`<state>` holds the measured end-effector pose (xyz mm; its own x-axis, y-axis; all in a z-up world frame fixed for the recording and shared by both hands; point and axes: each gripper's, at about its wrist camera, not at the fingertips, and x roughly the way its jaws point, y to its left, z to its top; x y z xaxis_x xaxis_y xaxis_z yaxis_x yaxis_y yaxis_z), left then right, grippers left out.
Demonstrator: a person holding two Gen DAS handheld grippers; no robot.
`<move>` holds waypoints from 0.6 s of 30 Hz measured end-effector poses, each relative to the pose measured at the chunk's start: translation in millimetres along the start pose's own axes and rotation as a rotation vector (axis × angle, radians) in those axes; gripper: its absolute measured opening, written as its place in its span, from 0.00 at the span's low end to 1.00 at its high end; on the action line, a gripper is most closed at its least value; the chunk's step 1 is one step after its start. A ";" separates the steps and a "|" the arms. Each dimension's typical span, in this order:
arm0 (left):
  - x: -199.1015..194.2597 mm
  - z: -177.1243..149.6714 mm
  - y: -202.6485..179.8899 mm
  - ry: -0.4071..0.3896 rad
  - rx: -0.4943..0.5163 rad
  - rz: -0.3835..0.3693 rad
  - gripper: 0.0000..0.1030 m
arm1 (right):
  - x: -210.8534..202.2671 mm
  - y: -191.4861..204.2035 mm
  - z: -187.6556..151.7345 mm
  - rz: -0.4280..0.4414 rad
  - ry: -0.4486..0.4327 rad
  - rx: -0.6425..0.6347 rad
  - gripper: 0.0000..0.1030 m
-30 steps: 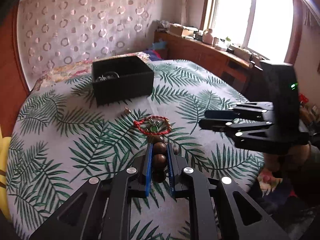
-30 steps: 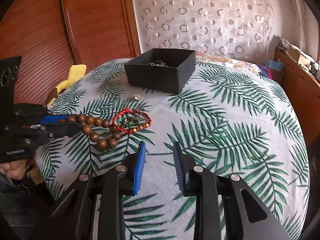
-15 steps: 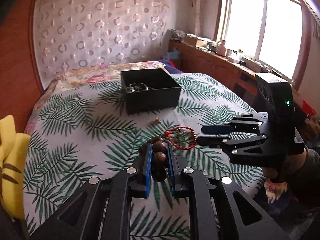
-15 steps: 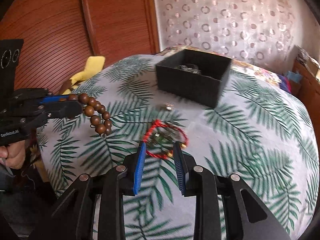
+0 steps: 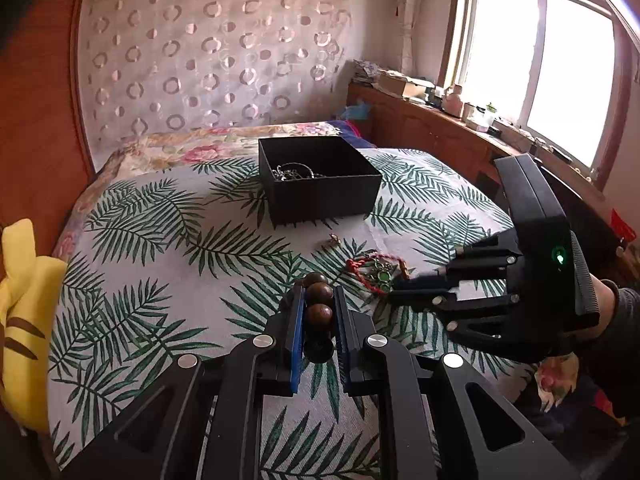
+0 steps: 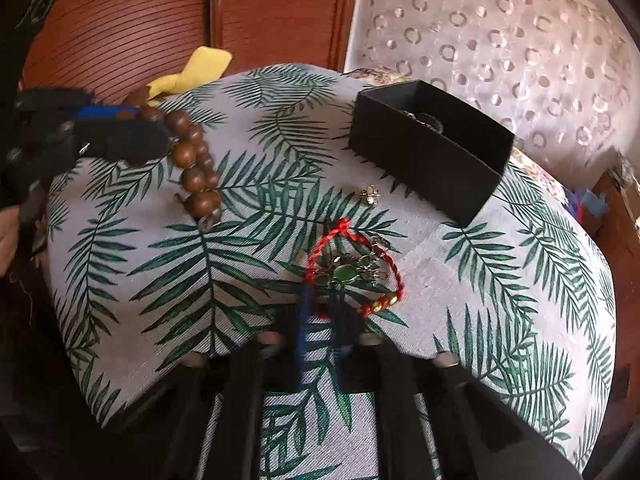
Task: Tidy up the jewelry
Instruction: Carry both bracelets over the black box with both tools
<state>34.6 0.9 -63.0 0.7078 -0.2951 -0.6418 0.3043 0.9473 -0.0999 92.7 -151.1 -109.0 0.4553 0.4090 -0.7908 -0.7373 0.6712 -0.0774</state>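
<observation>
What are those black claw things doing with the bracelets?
Someone is tidying jewelry into the black box. The left gripper has its jaws shut on the wooden bead bracelet, held up off the leaf-print cloth. The right gripper is reaching down at the red cord bracelet, which lies on the cloth. A small earring waits nearby.

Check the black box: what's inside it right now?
The black box holds a tangle of silvery chain jewelry against its left wall. The front wall hides the near part of the floor, so anything lying there can't be seen.
</observation>
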 end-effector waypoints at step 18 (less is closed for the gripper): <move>11.7 39.0 9.7 -0.049 0.016 0.020 0.12 | -63.6 -61.6 34.8 -0.003 -0.196 0.115 0.03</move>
<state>70.7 1.8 -41.9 0.7444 -0.2819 -0.6053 0.2994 0.9512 -0.0748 126.5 -196.9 -32.8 0.5535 0.5118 -0.6571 -0.6792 0.7340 -0.0004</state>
